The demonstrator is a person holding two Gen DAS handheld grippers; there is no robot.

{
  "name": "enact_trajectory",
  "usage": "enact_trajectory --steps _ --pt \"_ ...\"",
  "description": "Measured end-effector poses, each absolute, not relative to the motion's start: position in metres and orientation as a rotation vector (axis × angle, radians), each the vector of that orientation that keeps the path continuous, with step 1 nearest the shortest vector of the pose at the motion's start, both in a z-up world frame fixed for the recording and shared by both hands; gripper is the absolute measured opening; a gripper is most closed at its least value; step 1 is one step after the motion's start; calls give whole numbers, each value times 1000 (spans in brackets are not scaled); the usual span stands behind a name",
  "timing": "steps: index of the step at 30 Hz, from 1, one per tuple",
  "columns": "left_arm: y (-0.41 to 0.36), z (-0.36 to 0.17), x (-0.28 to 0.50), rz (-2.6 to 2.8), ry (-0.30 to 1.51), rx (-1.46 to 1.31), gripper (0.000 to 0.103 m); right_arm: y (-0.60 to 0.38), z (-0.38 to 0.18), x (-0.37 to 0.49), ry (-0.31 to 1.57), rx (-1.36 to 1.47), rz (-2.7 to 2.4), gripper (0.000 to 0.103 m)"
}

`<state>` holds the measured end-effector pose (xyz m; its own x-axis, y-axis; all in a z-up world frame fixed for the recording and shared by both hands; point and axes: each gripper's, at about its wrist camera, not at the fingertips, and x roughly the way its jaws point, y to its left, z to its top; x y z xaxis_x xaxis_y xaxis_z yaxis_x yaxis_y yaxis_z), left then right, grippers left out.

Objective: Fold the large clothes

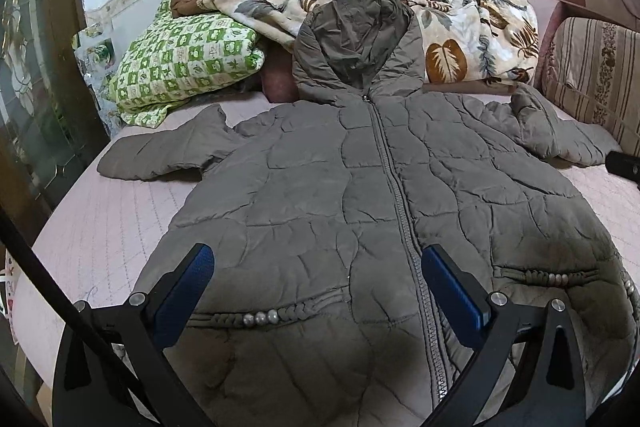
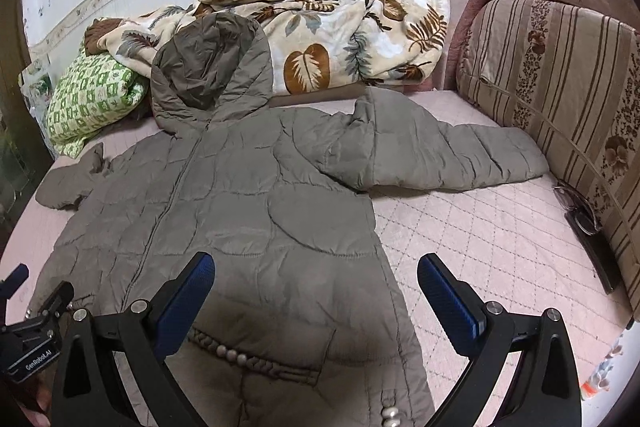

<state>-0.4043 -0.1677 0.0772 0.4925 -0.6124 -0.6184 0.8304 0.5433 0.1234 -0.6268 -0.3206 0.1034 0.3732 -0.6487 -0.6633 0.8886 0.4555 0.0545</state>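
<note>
Left tongs (image 1: 318,291) are hanging wide open, empty, over the hem end of the grey-brown quilted hooded puffer jacket (image 1: 360,179). Right tongs (image 2: 316,291) are gaping too, gripping nothing, above its right hem edge. Jacket is lying flat, zip up, on the pink quilted bed (image 2: 472,227), long axis running toward 12 o'clock, hood farthest. Right sleeve (image 2: 452,155) is stretching toward 2 o'clock, nearer the right tongs. Bottom hem is cut off by the frame.

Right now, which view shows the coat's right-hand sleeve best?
The right wrist view: the sleeve lies whole, spread across the mattress toward the striped cushion. The left wrist view shows it squeezed at the frame's edge, its tip near the edge.
</note>
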Motion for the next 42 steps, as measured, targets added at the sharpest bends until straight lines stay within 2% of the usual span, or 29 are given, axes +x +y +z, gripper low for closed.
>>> enact_trajectory --steps 8,18,22,28,31,34,42 --pt "-179 74 -402 -915 580 450 103 -387 99 -668 537 667 -992 103" --pt "-190 60 -397 -916 675 479 103 -468 92 -758 268 956 -1051 103" --pt "-191 57 -392 -919 717 471 103 -490 86 -778 218 1016 -1069 96" --pt "-190 56 -388 -931 750 460 103 -518 79 -811 119 1083 -1120 95" --pt "-191 56 -388 -941 759 461 103 -527 80 -828 78 1098 -1160 87" --pt "-193 57 -389 -953 767 459 103 -535 77 -842 46 1112 -1187 86" --pt "-193 55 -388 -972 787 460 103 -564 64 -854 81 1122 -1258 77"
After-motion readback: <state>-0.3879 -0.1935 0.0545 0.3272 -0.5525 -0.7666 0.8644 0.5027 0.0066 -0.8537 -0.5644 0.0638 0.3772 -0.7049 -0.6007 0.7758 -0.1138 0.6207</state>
